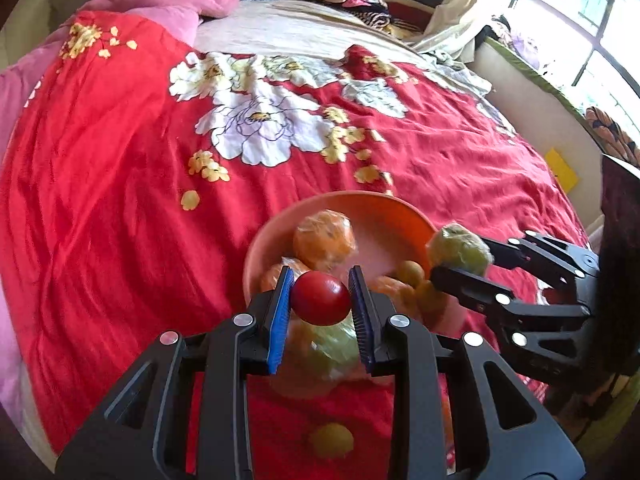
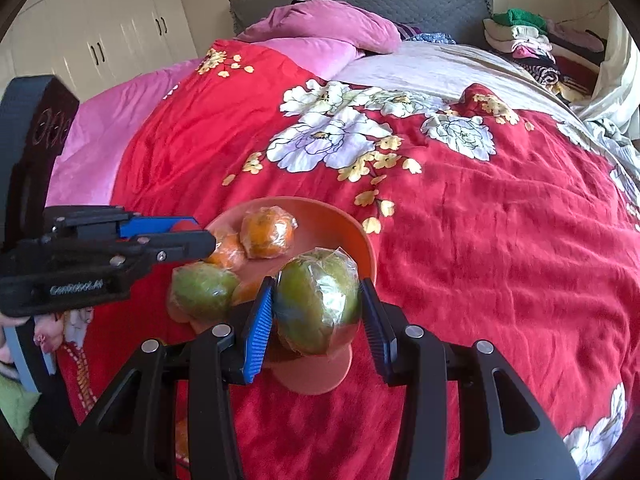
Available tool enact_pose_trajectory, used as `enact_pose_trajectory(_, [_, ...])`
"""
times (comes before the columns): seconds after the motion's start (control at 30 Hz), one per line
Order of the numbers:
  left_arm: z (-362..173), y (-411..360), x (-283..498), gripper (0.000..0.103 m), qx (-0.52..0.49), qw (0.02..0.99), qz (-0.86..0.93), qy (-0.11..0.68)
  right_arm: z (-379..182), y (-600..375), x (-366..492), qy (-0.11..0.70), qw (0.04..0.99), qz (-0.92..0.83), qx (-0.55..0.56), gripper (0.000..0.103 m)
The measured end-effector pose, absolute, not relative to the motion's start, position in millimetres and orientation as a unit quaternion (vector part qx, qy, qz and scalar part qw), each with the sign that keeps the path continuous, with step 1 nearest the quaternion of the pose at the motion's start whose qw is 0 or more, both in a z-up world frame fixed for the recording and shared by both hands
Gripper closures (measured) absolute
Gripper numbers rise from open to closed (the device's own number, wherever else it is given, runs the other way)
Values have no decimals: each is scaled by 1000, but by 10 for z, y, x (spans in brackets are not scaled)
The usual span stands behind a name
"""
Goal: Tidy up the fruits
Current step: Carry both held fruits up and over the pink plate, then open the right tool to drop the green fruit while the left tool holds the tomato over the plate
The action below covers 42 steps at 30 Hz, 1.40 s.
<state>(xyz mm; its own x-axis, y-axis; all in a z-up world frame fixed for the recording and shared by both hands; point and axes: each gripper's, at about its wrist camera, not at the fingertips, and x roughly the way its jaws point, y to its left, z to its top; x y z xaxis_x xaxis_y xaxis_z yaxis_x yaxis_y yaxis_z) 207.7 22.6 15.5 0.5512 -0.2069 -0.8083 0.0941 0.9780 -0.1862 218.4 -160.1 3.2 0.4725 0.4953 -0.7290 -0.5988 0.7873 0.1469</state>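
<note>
An orange bowl (image 1: 400,210) sits on the red floral bedspread, also in the right wrist view (image 2: 360,240). It holds wrapped oranges (image 1: 324,238), a wrapped green fruit (image 2: 204,290) and small yellow fruits (image 1: 410,272). My left gripper (image 1: 321,298) is shut on a red fruit (image 1: 320,298) above the bowl's near edge; it shows at the left in the right wrist view (image 2: 192,236). My right gripper (image 2: 318,312) is shut on a plastic-wrapped green fruit (image 2: 318,304) over the bowl's right rim; it also shows in the left wrist view (image 1: 460,250).
A small yellow fruit (image 1: 332,440) lies on the bedspread (image 1: 120,240) in front of the bowl. Pink pillows (image 2: 320,24) and folded clothes (image 2: 520,36) lie at the far end of the bed. A window ledge (image 1: 540,92) runs along the right.
</note>
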Motion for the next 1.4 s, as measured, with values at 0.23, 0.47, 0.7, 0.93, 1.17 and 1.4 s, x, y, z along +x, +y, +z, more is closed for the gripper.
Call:
enact_pose_trajectory(0.23, [81,273,2235,82,-69,874,-85,473,-31,-1524,2270,403,853,322,-80,62])
enact_pose_trajectory(0.47, [63,258,2295,82,-67,873,-85,475,-82,-1463,2312,403,854,318,-86,62])
enact_pose_trajectory(0.7, [25,221,2347,82,-61,872,-86,477,-114,-1448,2336,404,854,316,-93,61])
enact_pose_trajectory(0.93, [17,216,2362,82,-61,872,-85,478,-122,-1444,2313,400,854,318,-96,57])
enact_pose_trajectory(1.17, [14,214,2370,81,-61,872,-84,478,-93,-1458,2233,391,860,310,-107,44])
enact_pose_trajectory(1.4, [10,213,2370,81,-60,872,-84,478,-94,-1559,2222,393,863,300,-105,42])
